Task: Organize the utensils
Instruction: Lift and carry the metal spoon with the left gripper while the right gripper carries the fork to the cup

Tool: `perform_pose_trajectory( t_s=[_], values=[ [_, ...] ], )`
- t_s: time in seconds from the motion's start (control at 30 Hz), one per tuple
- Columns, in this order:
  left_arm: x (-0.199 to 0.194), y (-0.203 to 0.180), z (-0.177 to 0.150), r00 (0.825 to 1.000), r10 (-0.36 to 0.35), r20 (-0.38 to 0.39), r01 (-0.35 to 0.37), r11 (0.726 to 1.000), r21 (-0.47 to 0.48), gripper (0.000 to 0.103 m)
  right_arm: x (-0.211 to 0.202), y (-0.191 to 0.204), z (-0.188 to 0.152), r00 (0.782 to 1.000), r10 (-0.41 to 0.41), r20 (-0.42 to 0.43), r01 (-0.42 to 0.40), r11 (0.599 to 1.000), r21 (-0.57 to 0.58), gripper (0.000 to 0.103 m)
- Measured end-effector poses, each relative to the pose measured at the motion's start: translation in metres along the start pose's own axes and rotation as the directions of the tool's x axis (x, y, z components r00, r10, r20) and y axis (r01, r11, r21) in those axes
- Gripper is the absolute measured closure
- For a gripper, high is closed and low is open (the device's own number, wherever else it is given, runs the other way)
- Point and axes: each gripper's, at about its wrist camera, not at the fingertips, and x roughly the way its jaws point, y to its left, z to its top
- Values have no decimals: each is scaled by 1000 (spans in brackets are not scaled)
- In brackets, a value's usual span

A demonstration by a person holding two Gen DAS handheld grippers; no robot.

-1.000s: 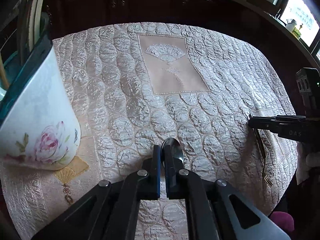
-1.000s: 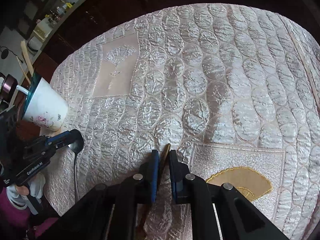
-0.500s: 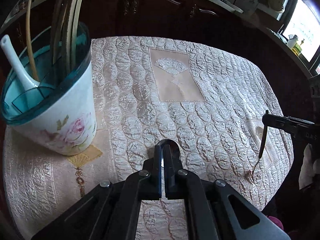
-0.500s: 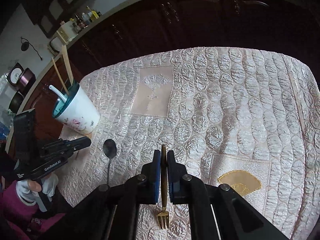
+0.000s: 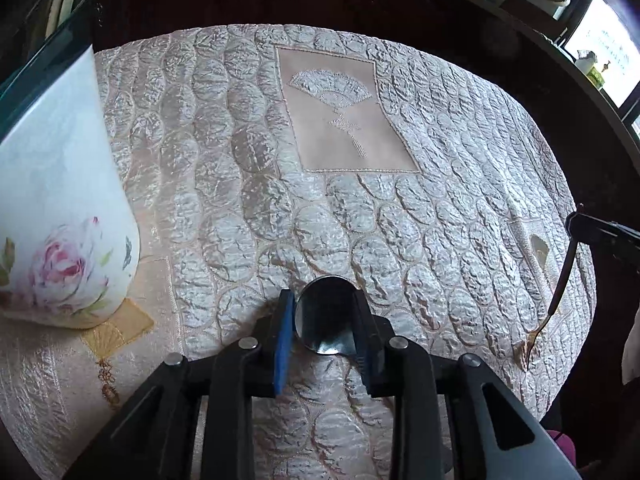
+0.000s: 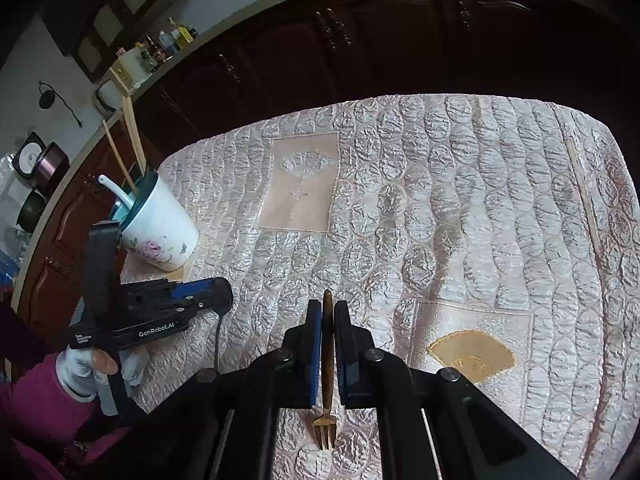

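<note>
Quilted satin tablecloth (image 5: pixel 224 168), dark wooden cabinets (image 6: pixel 360 40)

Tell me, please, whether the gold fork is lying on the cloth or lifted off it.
Lifted: the right gripper is shut on the gold fork, which hangs tines down above the tablecloth.

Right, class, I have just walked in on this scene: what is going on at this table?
A person is tidying cutlery with two handheld grippers. The right gripper is clamped on a small gold fork, tines hanging down above the quilted tablecloth. The left gripper has its jaws opening around a metal spoon. A floral utensil cup, already holding chopsticks and a white spoon, stands at the table's edge.
</note>
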Motion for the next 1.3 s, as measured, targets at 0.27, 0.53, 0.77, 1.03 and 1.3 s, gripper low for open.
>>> perform_pose_trajectory(
  t_s=[0.27,0.53,0.77,1.03,1.3],
  values=[
    [-31,-4,-5,997,-24,74,23,1000,21,101,-10,13,0,1000,1,22,0,1000,-26,95],
    [-85,-4,-16,985,-12,173,10,1000,9,101,-29,31,7,997,23,69,-19,998,-61,95],
    [-112,4,-16,975,18,220,-16,1000,-13,101,-40,48,21,993,52,109,-42,994,-96,95],
    [-147,13,-14,959,46,280,-37,999,-35,101,-51,80,41,984,95,151,-71,984,-161,95],
    [-185,27,-11,936,72,346,-51,996,-71,101,-60,114,56,974,141,176,-101,970,-222,95]
  ],
)
